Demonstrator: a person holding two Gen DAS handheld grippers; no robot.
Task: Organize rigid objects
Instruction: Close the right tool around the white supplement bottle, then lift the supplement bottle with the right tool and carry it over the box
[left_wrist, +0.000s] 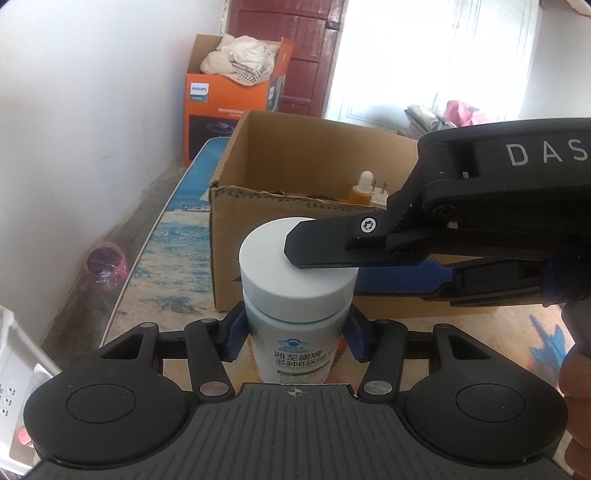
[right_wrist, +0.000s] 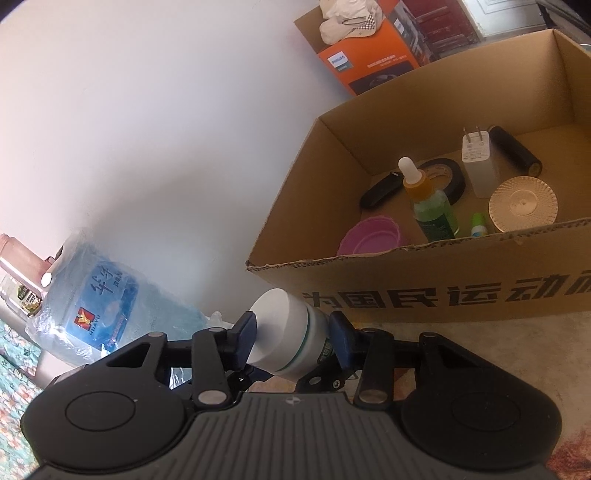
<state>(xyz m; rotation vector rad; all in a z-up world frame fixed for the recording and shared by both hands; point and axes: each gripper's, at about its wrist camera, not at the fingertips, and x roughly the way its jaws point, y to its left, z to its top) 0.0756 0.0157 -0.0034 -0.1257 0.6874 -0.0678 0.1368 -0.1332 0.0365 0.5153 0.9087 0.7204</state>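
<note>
A white pill bottle (left_wrist: 295, 314) with a wide white cap and Chinese print stands upright between the blue pads of my left gripper (left_wrist: 293, 332), which is shut on its body. My right gripper (right_wrist: 293, 339) reaches in from the right and is shut on the bottle's cap and neck (right_wrist: 284, 336); in the left wrist view its black finger (left_wrist: 325, 243) lies across the cap top. Just behind stands the open cardboard box (left_wrist: 229, 236), also in the right wrist view (right_wrist: 443, 295).
The box holds a dropper bottle (right_wrist: 428, 206), a white charger (right_wrist: 478, 166), black tape (right_wrist: 448, 173), a purple lid (right_wrist: 369, 236), a gold lid (right_wrist: 522, 203), a black cylinder (right_wrist: 517, 149). An orange Philips box (left_wrist: 225, 107) stands behind. A water jug (right_wrist: 107, 306) lies left.
</note>
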